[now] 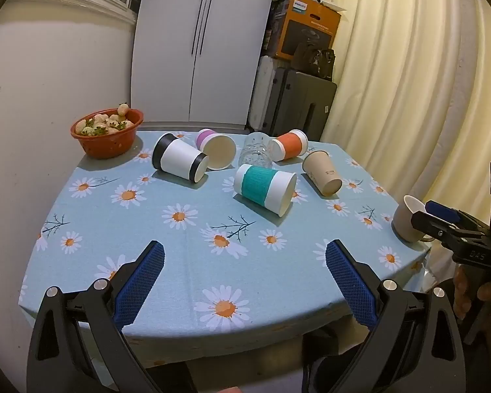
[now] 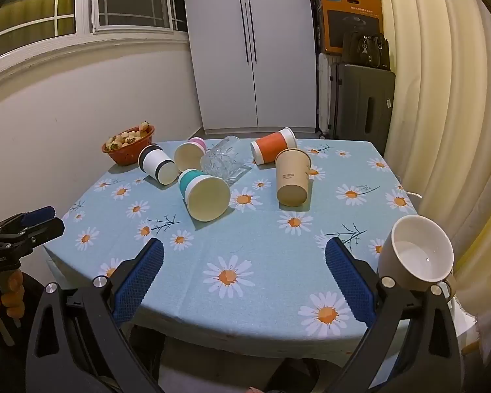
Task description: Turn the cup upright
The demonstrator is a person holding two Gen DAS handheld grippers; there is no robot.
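Several cups lie on their sides on the daisy tablecloth (image 1: 186, 262): a black-and-white cup (image 1: 179, 161), a pink cup (image 1: 216, 150), a clear glass (image 1: 255, 154), an orange cup (image 1: 289, 145), a teal cup (image 1: 265, 188) and a plain brown cup (image 1: 322, 172). A beige mug (image 2: 415, 252) lies tilted at the right table edge, just right of my right gripper's right finger. My left gripper (image 1: 245, 263) is open and empty over the near edge. My right gripper (image 2: 244, 262) is open and empty. The teal cup (image 2: 204, 195) lies ahead of it.
A red bowl of fruit (image 1: 107, 131) stands at the back left corner. A white wardrobe (image 1: 199, 42), suitcases (image 1: 294, 101) and boxes stand behind the table. A curtain (image 1: 409, 82) hangs on the right. A wall is on the left.
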